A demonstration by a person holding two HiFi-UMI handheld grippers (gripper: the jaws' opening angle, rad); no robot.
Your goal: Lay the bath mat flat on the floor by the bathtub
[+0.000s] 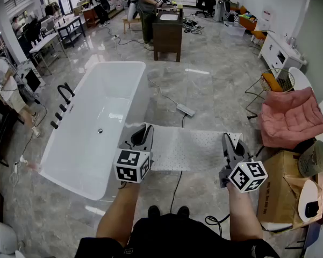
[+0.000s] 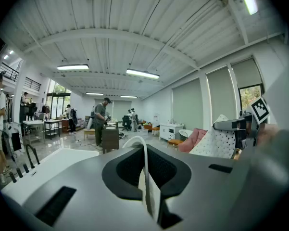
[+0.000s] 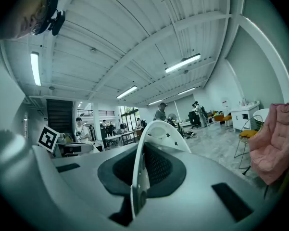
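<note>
**Desk:** Which step are you on?

**Me:** I have the bath mat up off the floor, stretched between both tongs just beside the bathtub, on its right in the head view. The left gripper is clamped on one end and the right gripper on the other. Each gripper view shows a thin white edge pinched between closed jaws.

**Desk:** So it's in position but not down?

**Me:** That's my reading. The mat hangs roughly level, alongside the tub's near half. Next I need to lower both hands together, keeping it taut enough to land without a fold. I should let go only once it rests on the tiles. A black cable crosses the floor underneath, and I'd rather set the mat clear of it so it doesn't sit humped.

**Desk:** Anything in the tub?

**Me:** It's empty, with only the drain showing. The cardboard box on my right looks closed, so I can't tell what's inside.
</note>
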